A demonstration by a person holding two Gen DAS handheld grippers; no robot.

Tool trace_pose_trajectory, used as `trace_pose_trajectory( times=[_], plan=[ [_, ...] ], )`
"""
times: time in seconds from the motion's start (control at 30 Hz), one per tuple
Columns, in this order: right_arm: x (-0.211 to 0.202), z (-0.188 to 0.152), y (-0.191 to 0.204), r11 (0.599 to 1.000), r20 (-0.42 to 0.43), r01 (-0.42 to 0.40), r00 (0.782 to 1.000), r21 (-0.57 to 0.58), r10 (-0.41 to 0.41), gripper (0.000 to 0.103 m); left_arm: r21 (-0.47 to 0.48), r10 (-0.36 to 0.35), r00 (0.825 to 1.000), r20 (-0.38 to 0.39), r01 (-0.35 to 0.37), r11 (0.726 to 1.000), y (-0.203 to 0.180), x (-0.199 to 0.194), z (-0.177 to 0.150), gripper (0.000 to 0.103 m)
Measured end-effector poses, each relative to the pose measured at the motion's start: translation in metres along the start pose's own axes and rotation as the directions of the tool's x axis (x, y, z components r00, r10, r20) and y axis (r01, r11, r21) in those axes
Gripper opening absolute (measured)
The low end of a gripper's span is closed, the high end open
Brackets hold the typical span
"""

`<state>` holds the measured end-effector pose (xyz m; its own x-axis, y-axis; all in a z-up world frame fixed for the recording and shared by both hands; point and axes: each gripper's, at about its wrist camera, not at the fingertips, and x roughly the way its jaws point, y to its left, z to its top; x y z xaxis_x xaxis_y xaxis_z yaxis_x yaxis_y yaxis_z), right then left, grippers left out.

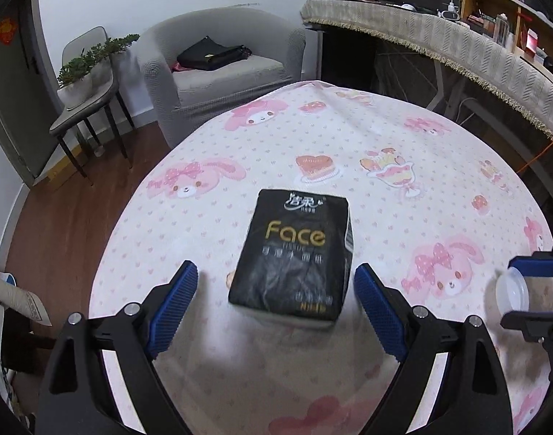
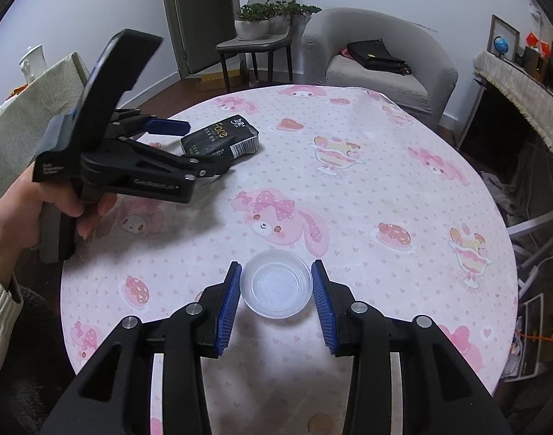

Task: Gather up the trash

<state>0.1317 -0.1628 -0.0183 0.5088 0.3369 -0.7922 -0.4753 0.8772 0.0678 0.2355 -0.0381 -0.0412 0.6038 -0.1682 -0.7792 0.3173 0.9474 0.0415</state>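
Observation:
A black "Face" tissue pack (image 1: 294, 250) lies on the round table's pink bunny cloth (image 1: 385, 145). My left gripper (image 1: 276, 270) is open wide, its blue pads on either side of the pack's near end without touching it. The right wrist view shows that gripper (image 2: 204, 145) reaching over the pack (image 2: 236, 134), held by a person's hand (image 2: 52, 210). My right gripper (image 2: 276, 266) is shut on a small clear plastic cup (image 2: 275, 282), with a pad pressed against each side of the rim. The cup (image 1: 512, 290) and right gripper (image 1: 508, 291) also show at the left wrist view's right edge.
A grey armchair (image 2: 381, 58) with a black bag stands beyond the table. Beside it, a chair (image 2: 258, 36) carries potted plants. A fringed, cluttered desk (image 1: 457, 36) runs along the right. Wooden floor (image 1: 59, 210) lies to the left of the table.

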Motion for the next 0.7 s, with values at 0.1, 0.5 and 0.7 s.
trace_pose_trajectory(
  times=[0.1, 0.5, 0.7],
  plan=[
    [0.0, -0.001, -0.002, 1.0, -0.002, -0.005, 1.0, -0.003, 0.005, 0.04, -0.01, -0.014, 1.0, -0.007, 0.014, 1.0, 0.0, 0.004, 0.003, 0.082],
    [0.0, 0.004, 0.004, 1.0, 0.005, -0.007, 1.0, -0.008, 0.007, 0.04, -0.027, -0.072, 0.997, 0.019, 0.072, 0.997, -0.004, -0.007, -0.003, 0.058],
    [0.0, 0.01, 0.006, 1.0, 0.019, 0.0, 1.0, 0.003, 0.0, 0.04, -0.045, -0.085, 0.996, 0.034, 0.086, 0.995, 0.004, -0.023, -0.014, 0.058]
  ],
)
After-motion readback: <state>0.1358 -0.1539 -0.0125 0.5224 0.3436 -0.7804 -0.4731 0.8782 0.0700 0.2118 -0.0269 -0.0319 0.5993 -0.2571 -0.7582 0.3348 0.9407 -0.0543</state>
